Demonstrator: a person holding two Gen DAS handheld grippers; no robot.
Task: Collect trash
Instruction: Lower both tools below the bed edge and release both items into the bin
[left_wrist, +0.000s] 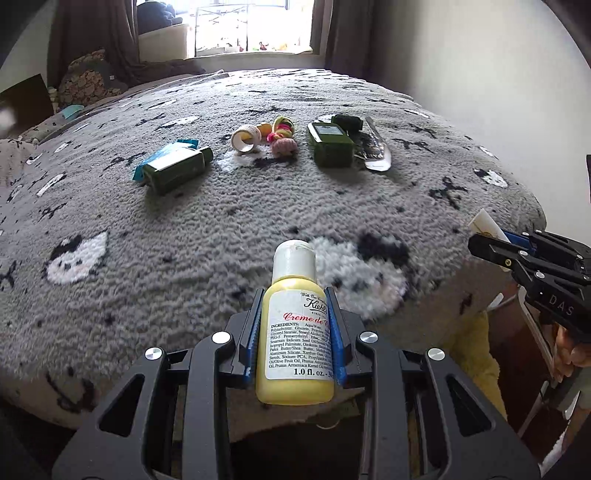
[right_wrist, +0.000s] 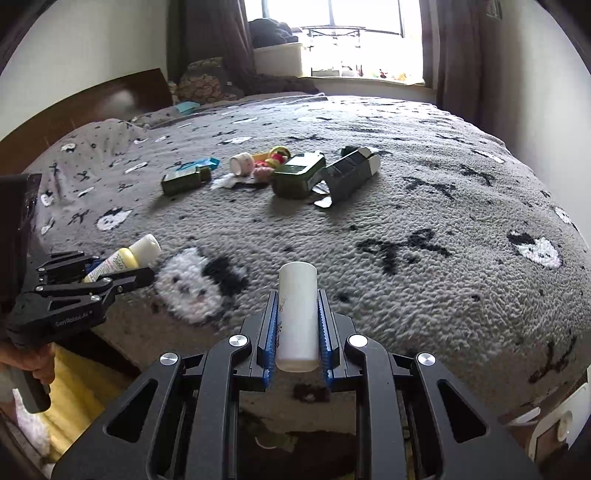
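Grey fleece covers the bed (left_wrist: 184, 221), patterned with black marks and white animal faces, and it fills most of both views. Behind it a bright window (left_wrist: 251, 26) sits between dark curtains, with a pale wall on the right and a dark wooden headboard (right_wrist: 92, 99) on the left in the right wrist view.

Clamped in the left claw (left_wrist: 295, 325) is a yellow lotion bottle (left_wrist: 295, 332), the blue pads pressing on both sides of its labelled body. Its long axis runs along the fingers, the white cap pointing forward and away over the near edge of the bed. In the right wrist view the same bottle (right_wrist: 125, 258) sticks out of that claw (right_wrist: 122, 269) toward the right.

Gripped in the right claw (right_wrist: 297, 325) is a white tube (right_wrist: 297, 317), its sides held between the blue pads. It too lies lengthwise along the fingers, one flat end toward the camera and the other pointing forward across the bed. From the left wrist view its tip (left_wrist: 484, 223) pokes out of the claw (left_wrist: 495, 240) at the right edge.

Farther up the blanket, well apart from both claws, lies a loose row of things: a green bottle (left_wrist: 177, 170) on a blue wrapper, a roll of tape (left_wrist: 245, 138), a colourful knitted toy (left_wrist: 282, 138), a green box (left_wrist: 330, 144) and a dark opened carton (right_wrist: 347, 173) beside it.
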